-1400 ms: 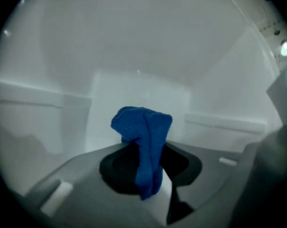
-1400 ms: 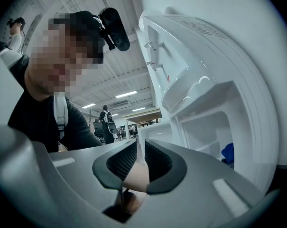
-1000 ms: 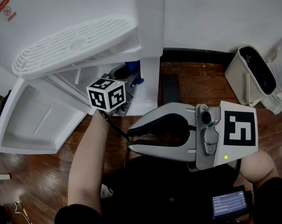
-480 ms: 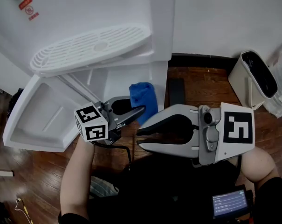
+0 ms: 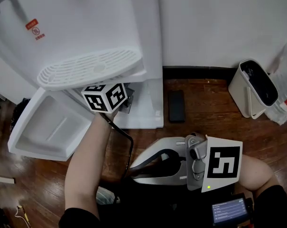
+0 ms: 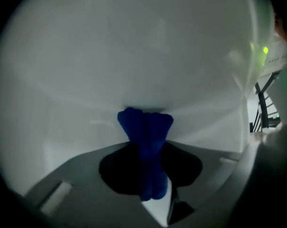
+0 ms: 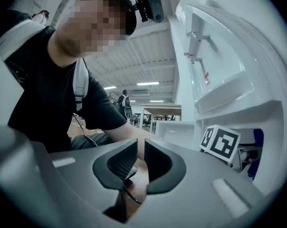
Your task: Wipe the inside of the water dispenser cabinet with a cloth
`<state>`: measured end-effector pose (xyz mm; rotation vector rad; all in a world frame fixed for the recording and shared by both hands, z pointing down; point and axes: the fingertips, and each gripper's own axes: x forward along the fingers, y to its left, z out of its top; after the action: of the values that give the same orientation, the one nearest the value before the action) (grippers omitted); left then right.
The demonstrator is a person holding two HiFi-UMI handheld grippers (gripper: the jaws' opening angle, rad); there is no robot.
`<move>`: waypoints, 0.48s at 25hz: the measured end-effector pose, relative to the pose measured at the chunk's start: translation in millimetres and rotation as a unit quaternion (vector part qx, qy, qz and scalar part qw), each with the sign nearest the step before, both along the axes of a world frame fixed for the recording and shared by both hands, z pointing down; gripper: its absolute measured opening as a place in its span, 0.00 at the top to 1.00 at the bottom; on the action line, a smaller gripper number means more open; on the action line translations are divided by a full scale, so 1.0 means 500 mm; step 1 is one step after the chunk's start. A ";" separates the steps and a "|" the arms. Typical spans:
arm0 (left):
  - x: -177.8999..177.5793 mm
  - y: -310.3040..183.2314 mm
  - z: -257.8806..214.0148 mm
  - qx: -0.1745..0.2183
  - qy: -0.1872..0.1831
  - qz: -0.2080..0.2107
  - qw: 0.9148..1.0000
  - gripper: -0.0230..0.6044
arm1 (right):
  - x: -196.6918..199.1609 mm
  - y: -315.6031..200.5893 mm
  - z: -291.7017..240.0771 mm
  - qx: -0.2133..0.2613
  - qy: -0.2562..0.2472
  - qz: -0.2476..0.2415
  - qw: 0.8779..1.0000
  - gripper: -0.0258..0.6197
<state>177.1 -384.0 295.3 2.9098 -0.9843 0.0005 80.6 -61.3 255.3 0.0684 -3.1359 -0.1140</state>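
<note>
The white water dispenser (image 5: pixel 86 23) stands with its lower cabinet door (image 5: pixel 48 127) swung open to the left. In the head view my left gripper reaches into the cabinet under the drip tray (image 5: pixel 91 68); only its marker cube (image 5: pixel 104 97) shows. In the left gripper view, the left gripper (image 6: pixel 146 148) is shut on a bunched blue cloth (image 6: pixel 144 125), whose end presses against the cabinet's white inner wall (image 6: pixel 134 56). My right gripper (image 5: pixel 130 171) hangs low over the person's lap, shut and empty, away from the cabinet. Its jaws (image 7: pixel 141 144) hold nothing.
A flat black object (image 5: pixel 176 105) lies on the wooden floor right of the cabinet. A white bin (image 5: pixel 257 87) stands against the wall at the far right. A black cable (image 5: pixel 129 141) runs from the left gripper down toward the lap. A small screen (image 5: pixel 231 210) sits at bottom right.
The left gripper, half a second ago outside the cabinet with the cloth in plain sight, has risen and gone back in under the drip tray. The right gripper has dropped lower in the head view.
</note>
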 end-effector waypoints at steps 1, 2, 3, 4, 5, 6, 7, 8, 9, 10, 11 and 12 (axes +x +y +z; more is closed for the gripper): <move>0.013 0.001 -0.003 0.002 0.002 0.006 1.000 0.78 | 0.002 0.001 0.003 0.001 0.004 -0.002 1.000 0.88; 0.023 0.005 -0.003 0.002 0.003 0.013 1.000 0.78 | 0.005 0.001 0.003 0.002 0.005 -0.001 1.000 0.88; 0.033 0.011 -0.002 -0.001 0.005 0.023 1.000 0.78 | 0.007 0.000 0.001 0.004 0.004 0.000 1.000 0.88; 0.042 0.020 -0.001 -0.005 0.008 0.036 0.999 0.78 | 0.009 -0.001 -0.002 0.007 0.000 0.002 1.000 0.88; 0.046 0.030 0.000 -0.010 0.013 0.050 0.999 0.78 | 0.010 -0.001 -0.004 0.010 -0.003 0.002 1.000 0.88; 0.046 0.041 -0.001 -0.013 0.017 0.064 0.998 0.78 | 0.010 0.000 -0.005 0.012 -0.004 0.001 1.000 0.88; 0.040 0.055 -0.003 -0.016 0.023 0.079 0.996 0.78 | 0.010 0.001 -0.005 0.013 -0.004 -0.001 1.000 0.88; 0.031 0.073 -0.006 -0.017 0.028 0.095 0.995 0.78 | 0.010 0.003 -0.004 0.013 -0.003 -0.003 1.000 0.88; 0.021 0.096 -0.011 -0.015 0.032 0.112 0.993 0.78 | 0.010 0.004 -0.003 0.014 -0.001 -0.005 1.000 0.88; 0.011 0.122 -0.015 -0.013 0.034 0.131 0.991 0.78 | 0.010 0.005 -0.002 0.014 0.002 -0.007 1.000 0.88; 0.003 0.151 -0.019 -0.011 0.031 0.150 0.988 0.78 | 0.010 0.006 -0.001 0.015 0.004 -0.009 1.000 0.88; -0.003 0.180 -0.021 -0.012 0.024 0.167 0.986 0.78 | 0.009 0.007 -0.001 0.016 0.005 -0.010 1.000 0.88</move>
<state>175.5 -294.2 284.6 2.9973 -0.4758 -0.0409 85.2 -57.8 254.7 0.0357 -3.1261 -0.1627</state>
